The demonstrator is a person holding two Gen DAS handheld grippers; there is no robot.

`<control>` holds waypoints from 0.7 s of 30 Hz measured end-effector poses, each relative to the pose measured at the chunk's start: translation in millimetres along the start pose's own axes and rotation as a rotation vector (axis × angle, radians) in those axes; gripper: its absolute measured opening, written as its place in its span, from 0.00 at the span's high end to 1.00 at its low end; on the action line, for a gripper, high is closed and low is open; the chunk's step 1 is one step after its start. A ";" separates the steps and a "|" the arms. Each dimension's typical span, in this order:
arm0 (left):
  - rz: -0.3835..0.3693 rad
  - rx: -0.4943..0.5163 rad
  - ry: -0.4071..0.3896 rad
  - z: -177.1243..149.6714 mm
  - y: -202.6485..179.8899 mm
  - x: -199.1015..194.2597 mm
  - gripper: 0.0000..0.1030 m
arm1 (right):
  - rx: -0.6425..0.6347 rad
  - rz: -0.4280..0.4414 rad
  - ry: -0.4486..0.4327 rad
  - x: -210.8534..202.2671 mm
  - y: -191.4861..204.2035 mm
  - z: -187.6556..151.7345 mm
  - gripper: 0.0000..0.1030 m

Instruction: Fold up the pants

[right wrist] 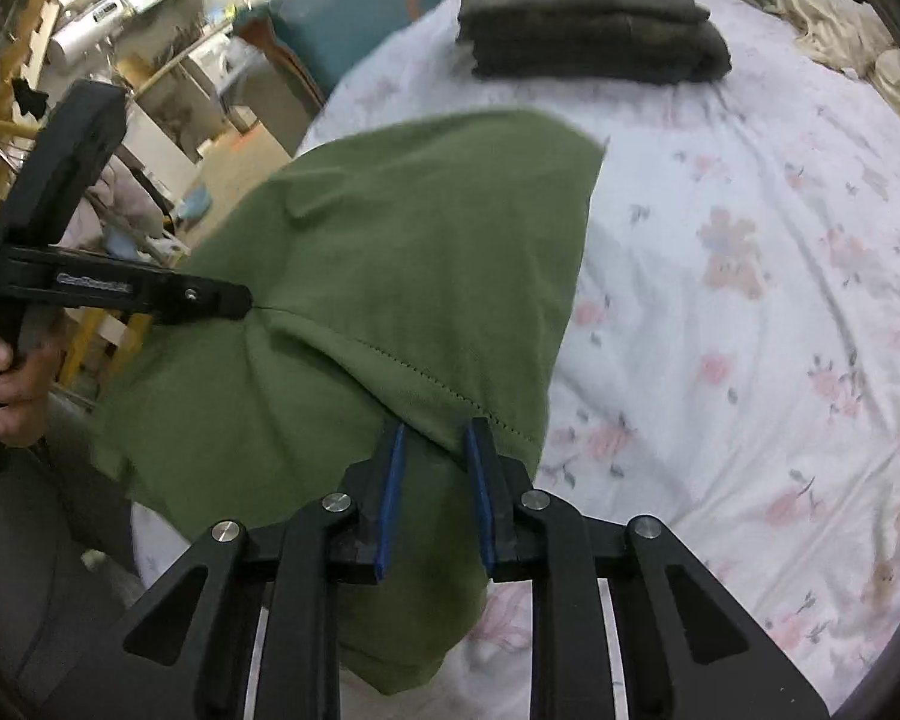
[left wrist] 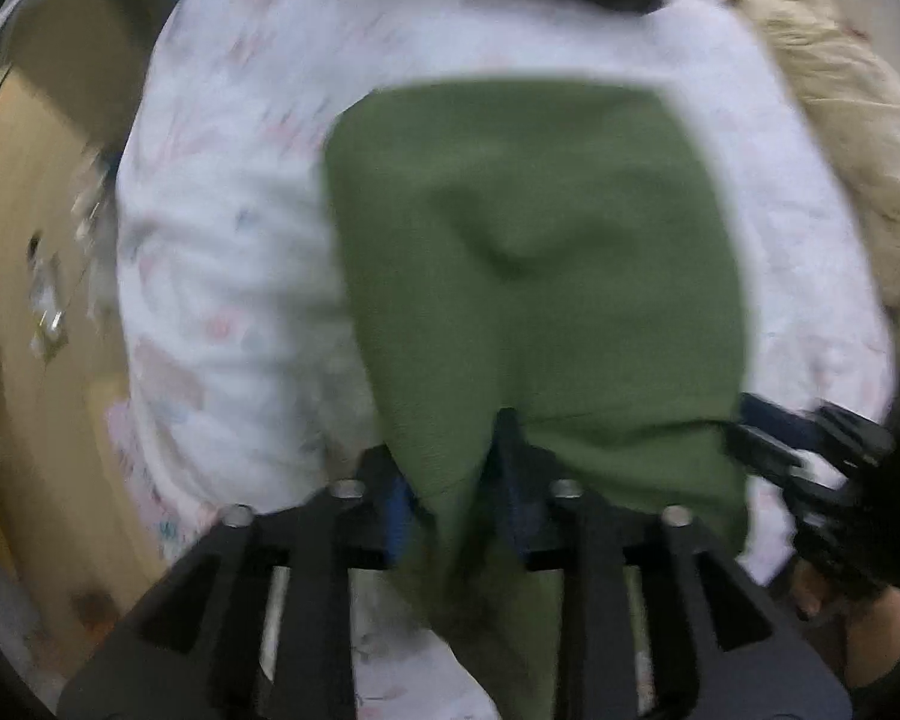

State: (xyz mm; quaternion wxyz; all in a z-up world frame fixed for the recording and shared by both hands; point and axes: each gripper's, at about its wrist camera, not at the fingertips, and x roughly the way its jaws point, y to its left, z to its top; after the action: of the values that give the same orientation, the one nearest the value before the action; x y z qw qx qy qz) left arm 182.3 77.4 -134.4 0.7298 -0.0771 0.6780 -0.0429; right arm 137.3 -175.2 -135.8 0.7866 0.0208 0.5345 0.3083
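The green pants [left wrist: 540,276] hang folded above a white floral bed sheet [left wrist: 222,240]. My left gripper [left wrist: 456,468] is shut on the near edge of the pants, cloth bunched between its blue pads. My right gripper [right wrist: 435,438] is shut on the stitched hem of the pants [right wrist: 390,252]. In the right wrist view the left gripper [right wrist: 243,300] pinches the same edge at the left. In the left wrist view the right gripper [left wrist: 744,420] grips the edge at the right. The left wrist view is blurred.
A stack of folded dark grey clothes [right wrist: 588,18] lies at the far side of the bed sheet [right wrist: 750,252]. Crumpled beige cloth [right wrist: 840,30] lies at the far right. A teal cushion [right wrist: 354,24] and cluttered shelves [right wrist: 150,60] stand beyond the bed's left edge.
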 end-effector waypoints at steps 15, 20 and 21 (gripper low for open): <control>0.092 0.143 -0.083 -14.3 -47.1 9.6 0.49 | 0.095 0.190 0.006 -5.2 -1.0 -5.6 0.76; 0.137 0.137 -0.073 -13.0 -40.3 15.8 0.46 | 0.355 0.225 -0.053 -27.6 -42.9 -13.6 0.38; 0.149 0.131 -0.074 -12.2 -40.3 16.7 0.45 | 0.416 0.219 -0.058 -28.9 -51.4 -17.7 0.18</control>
State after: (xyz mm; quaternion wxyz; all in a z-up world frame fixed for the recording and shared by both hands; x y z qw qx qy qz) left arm 173.1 34.3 -144.8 0.7591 0.0196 0.6500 -0.0298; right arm 139.0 -236.7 -138.1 0.7422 0.2492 0.5585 0.2742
